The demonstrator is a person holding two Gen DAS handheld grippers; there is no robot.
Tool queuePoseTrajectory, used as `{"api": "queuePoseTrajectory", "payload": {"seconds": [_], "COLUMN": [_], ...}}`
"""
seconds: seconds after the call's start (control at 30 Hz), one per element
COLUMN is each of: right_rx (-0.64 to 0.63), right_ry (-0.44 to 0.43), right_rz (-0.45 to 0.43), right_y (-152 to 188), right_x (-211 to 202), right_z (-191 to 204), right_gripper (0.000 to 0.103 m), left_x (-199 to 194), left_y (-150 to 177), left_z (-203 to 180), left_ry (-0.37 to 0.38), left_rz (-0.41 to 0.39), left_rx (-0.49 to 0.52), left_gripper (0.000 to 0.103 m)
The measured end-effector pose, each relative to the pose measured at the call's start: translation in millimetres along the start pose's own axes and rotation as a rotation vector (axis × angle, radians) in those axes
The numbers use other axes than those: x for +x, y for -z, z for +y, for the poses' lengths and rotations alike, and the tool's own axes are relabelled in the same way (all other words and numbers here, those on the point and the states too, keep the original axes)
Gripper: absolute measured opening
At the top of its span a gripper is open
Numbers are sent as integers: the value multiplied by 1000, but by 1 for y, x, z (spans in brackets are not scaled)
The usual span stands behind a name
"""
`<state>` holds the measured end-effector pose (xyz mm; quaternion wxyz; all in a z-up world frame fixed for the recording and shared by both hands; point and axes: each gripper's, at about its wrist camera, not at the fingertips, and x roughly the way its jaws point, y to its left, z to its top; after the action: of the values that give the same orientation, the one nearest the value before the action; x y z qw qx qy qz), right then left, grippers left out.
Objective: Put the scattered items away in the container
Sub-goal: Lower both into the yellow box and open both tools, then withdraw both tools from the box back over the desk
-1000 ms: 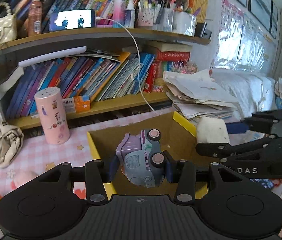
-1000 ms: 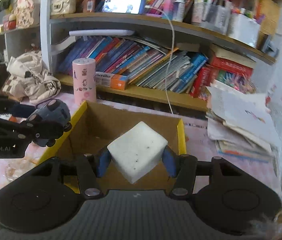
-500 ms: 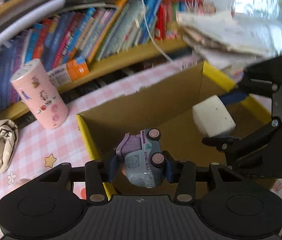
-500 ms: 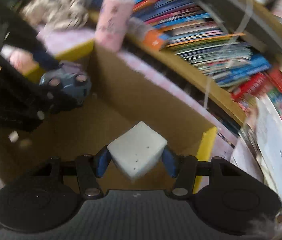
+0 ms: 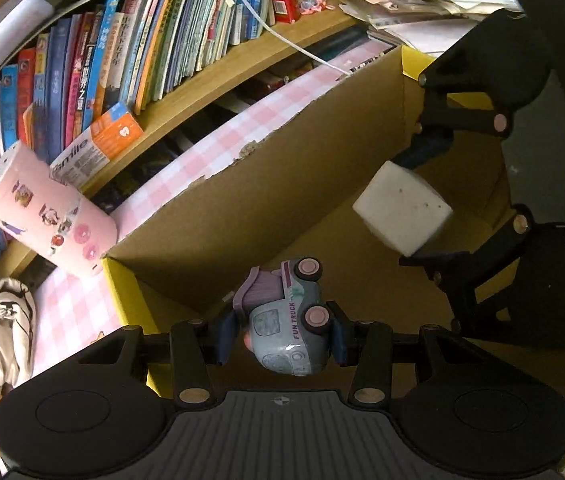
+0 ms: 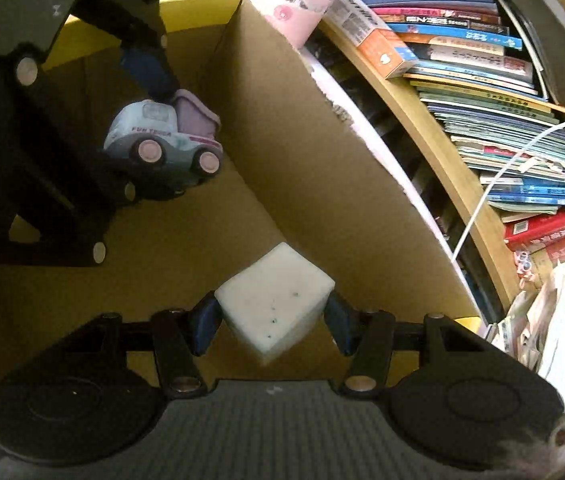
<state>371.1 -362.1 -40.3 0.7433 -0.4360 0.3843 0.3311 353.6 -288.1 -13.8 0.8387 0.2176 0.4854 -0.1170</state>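
The cardboard box (image 5: 282, 184) now fills both views, where a second ago it sat lower and farther off with the bookshelf (image 5: 202, 80) dominating; both tools have tipped downward and come inside its walls. The left hand-held gripper (image 5: 280, 338) stays closed on the toy truck (image 5: 286, 320), which hangs on its side above the box floor near the yellow-edged left corner. The right hand-held gripper (image 6: 272, 322) is likewise clamped on the white foam cube (image 6: 274, 304), held just short of the back wall. Neither item touches the floor yet as far as I can tell. Judging by this, both are placed for release; opening the jaws should drop them in.
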Motion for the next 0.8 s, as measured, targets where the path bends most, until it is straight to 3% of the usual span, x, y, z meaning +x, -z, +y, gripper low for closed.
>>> {"api": "queuePoseTrajectory", "payload": {"seconds": [0.2, 0.27, 0.33, 0.43, 0.8], "right_rx": [-10, -12, -12, -12, 87], "right_ry": [-17, -18, -11, 1, 38], "right_rz": [2, -8, -20, -38, -114], "right_y": [3, 4, 4, 4, 15], "right_x": [3, 2, -1, -5, -39], "right_z": [0, -1, -2, -4, -7], "right_gripper": [55, 61, 70, 73, 77], "left_x": [5, 4, 3, -3, -40], "left_y": [-2, -4, -5, -5, 7], "left_z": [-2, -2, -3, -5, -18], "left_ry": [-12, -17, -18, -22, -36], "left_rz": [-9, -19, -29, -58, -172], "left_rx": [4, 0, -4, -9, 2], "left_gripper": [45, 47, 50, 63, 70]}}
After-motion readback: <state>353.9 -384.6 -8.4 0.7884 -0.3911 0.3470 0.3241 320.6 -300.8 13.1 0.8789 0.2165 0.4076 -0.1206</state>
